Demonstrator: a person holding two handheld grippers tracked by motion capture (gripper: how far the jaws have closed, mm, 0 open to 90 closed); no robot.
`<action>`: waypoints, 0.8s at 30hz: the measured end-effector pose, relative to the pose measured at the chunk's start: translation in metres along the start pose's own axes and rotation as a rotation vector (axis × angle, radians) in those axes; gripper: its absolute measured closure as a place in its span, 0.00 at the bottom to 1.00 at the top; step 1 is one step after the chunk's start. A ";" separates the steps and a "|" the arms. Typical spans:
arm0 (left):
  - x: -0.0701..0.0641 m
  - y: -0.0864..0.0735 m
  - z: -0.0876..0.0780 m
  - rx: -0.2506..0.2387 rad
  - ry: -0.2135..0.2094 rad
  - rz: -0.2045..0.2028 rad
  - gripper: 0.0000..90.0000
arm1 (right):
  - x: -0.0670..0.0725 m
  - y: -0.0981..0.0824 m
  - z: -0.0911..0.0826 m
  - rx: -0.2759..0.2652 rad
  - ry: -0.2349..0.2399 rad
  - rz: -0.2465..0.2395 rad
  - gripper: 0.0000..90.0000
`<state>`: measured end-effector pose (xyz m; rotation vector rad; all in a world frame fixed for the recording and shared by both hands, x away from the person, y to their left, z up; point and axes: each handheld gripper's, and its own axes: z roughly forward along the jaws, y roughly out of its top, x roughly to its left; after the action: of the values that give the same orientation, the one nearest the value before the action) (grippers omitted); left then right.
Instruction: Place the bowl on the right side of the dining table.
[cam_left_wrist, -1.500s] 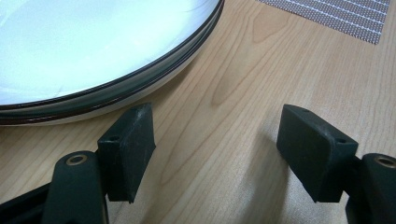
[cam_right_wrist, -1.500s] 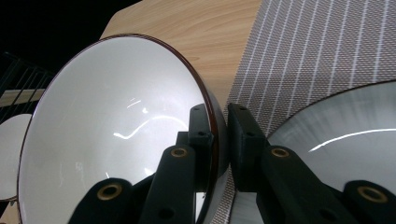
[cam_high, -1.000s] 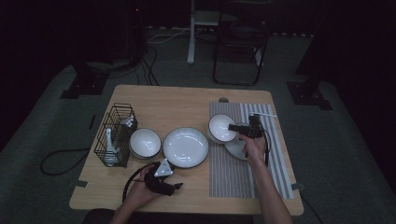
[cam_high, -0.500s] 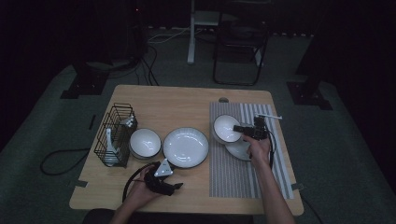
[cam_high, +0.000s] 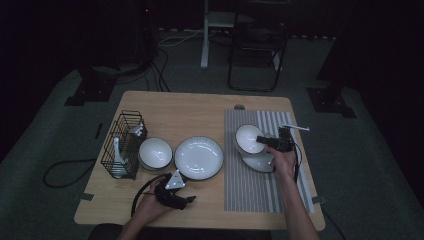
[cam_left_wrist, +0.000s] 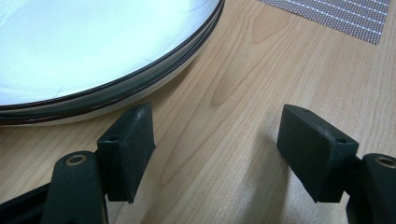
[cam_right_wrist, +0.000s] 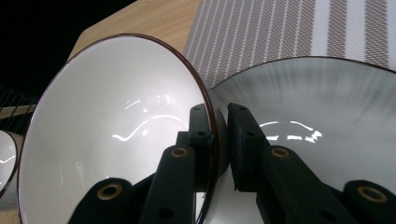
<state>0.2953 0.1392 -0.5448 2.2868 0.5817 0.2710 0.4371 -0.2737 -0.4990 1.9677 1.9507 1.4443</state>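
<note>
My right gripper (cam_high: 264, 141) (cam_right_wrist: 220, 135) is shut on the rim of a white bowl with a dark edge (cam_high: 248, 138) (cam_right_wrist: 107, 126), one jaw inside the wall and one outside. The bowl hangs tilted above a white plate (cam_high: 258, 162) (cam_right_wrist: 327, 107) that lies on the striped grey placemat (cam_high: 250, 190) (cam_right_wrist: 280, 32). My left gripper (cam_high: 186, 199) (cam_left_wrist: 215, 154) rests low over the wooden table (cam_high: 195, 112) (cam_left_wrist: 243, 84) near its front edge, open with nothing between its jaws. Just beyond it lies a large white plate (cam_high: 198, 157) (cam_left_wrist: 93, 46).
A second white bowl (cam_high: 155, 153) sits left of the large plate. A black wire rack (cam_high: 123, 145) holding white utensils stands at the table's left side. A white spoon-like utensil (cam_high: 295, 128) lies at the mat's right edge. A chair (cam_high: 257, 45) stands on the floor beyond.
My right gripper has carried the bowl to the right, over the placemat and above the small plate. The left gripper has stayed where it was.
</note>
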 end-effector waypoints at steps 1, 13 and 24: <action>0.000 0.000 0.000 0.000 0.000 0.001 0.31 | 0.000 0.000 -0.001 0.000 -0.004 0.000 0.90; 0.000 0.000 0.000 0.001 -0.001 -0.001 0.31 | -0.012 -0.004 -0.008 -0.006 -0.031 0.012 0.90; 0.000 0.000 0.000 0.000 0.000 -0.002 0.31 | -0.022 -0.008 -0.016 -0.005 -0.067 0.015 0.90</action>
<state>0.2952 0.1391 -0.5449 2.2858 0.5840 0.2697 0.4258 -0.2978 -0.5074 2.0056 1.9076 1.3658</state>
